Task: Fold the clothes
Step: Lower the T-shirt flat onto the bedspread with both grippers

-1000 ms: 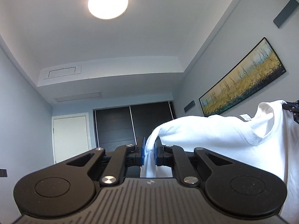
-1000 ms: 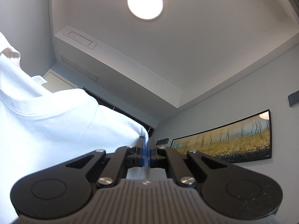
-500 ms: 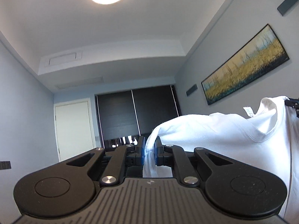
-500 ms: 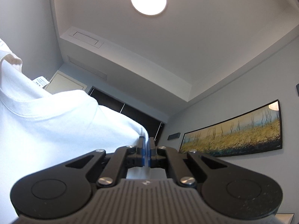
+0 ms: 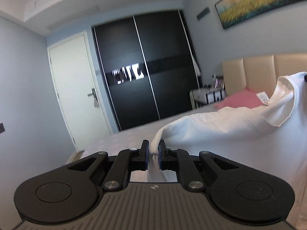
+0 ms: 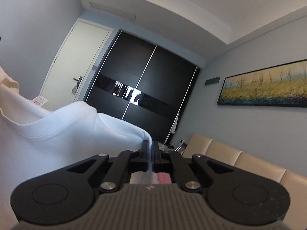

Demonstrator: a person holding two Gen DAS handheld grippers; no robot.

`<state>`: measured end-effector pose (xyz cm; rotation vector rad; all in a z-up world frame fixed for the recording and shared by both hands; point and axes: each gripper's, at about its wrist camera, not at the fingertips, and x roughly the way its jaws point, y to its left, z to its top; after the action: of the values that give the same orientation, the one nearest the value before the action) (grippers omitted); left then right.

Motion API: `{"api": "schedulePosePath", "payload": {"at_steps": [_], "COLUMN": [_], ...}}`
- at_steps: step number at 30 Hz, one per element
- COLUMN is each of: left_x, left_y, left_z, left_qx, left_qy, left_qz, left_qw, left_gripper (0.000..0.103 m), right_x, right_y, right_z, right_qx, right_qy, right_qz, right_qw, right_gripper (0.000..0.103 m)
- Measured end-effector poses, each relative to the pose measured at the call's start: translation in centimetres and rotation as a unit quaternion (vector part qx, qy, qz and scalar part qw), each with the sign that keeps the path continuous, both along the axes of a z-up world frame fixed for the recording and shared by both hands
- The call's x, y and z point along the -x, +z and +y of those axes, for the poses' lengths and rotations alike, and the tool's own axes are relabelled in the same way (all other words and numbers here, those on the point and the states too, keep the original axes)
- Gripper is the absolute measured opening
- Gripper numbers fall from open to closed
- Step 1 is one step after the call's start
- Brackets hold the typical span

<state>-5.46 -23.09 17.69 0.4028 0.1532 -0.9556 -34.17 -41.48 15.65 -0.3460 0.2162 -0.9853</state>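
Over the bed (image 5: 122, 140), close in: left gripper (image 5: 153, 154) clamping a bunched shoulder edge of the white T-shirt (image 5: 220, 132), cloth pinched between the blue pads. Right gripper (image 6: 150, 150) likewise closing on the opposite shoulder, a thin fold of fabric caught between its fingers. T-shirt hanging in the air between the two, collar (image 5: 284, 103) sagging open with the label (image 5: 263, 96) showing, body dropping out of sight below both cameras.

Step in hand, judging by the grip: holding the garment spread by its shoulders above the mattress. Fitting either laying it out flat for folding or lifting it mid-fold; not settling which from these views. Any lowering calling for both grips keeping level and the span held taut, so the collar edge is not slumping and the hem is not doubling under unseen.

Edges: shoulder seams in the pinch, ribbed neckline loose between them; hem hidden.

Room: bed surface running open ahead of the left gripper, pale and bare as far as showing. Farther right, a pink pillow (image 5: 238, 99) against the padded headboard (image 5: 255, 72). Beyond, a cluttered bedside stand (image 5: 207, 94), dark sliding wardrobe (image 5: 145, 72), white door (image 5: 74, 88), painting (image 6: 266, 85) on the wall. Nothing crowding the swing.
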Motion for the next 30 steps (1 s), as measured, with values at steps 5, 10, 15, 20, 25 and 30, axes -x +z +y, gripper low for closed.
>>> {"api": "schedulePosePath", "payload": {"at_steps": [5,10,15,20,25,30], "left_x": [-5.6,-10.5,-14.6,-16.8,-18.8,-20.3], "left_y": [-5.0,-10.8,-17.3,-24.1,-30.3,-34.4], "left_z": [-6.5,-11.9,-15.8,-19.8,-22.4,-23.3], "left_qx": [-0.062,-0.125,-0.183,-0.244,-0.284,-0.306], "left_qy": [0.018,0.032,0.042,0.05,0.056,0.059], "left_qz": [0.02,0.038,0.057,0.073,0.099,0.115], "left_qw": [0.9977,0.9909,0.9805,0.9658,0.952,0.9432], "left_gripper": [0.008,0.008,0.008,0.008,0.008,0.009], "right_x": [-7.0,-12.8,-18.4,-22.5,-25.5,-27.8], "right_y": [-4.2,-8.4,-15.8,-24.1,-31.4,-35.7], "right_z": [-6.2,-11.8,-17.0,-19.6,-21.9,-25.5], "right_qx": [-0.053,-0.093,-0.136,-0.19,-0.227,-0.261], "right_qy": [-0.006,-0.018,-0.026,-0.024,-0.024,-0.022], "right_qz": [0.032,0.069,0.113,0.153,0.192,0.218], "right_qw": [0.998,0.993,0.984,0.97,0.954,0.94], "right_gripper": [0.003,0.003,0.003,0.003,0.003,0.003]}}
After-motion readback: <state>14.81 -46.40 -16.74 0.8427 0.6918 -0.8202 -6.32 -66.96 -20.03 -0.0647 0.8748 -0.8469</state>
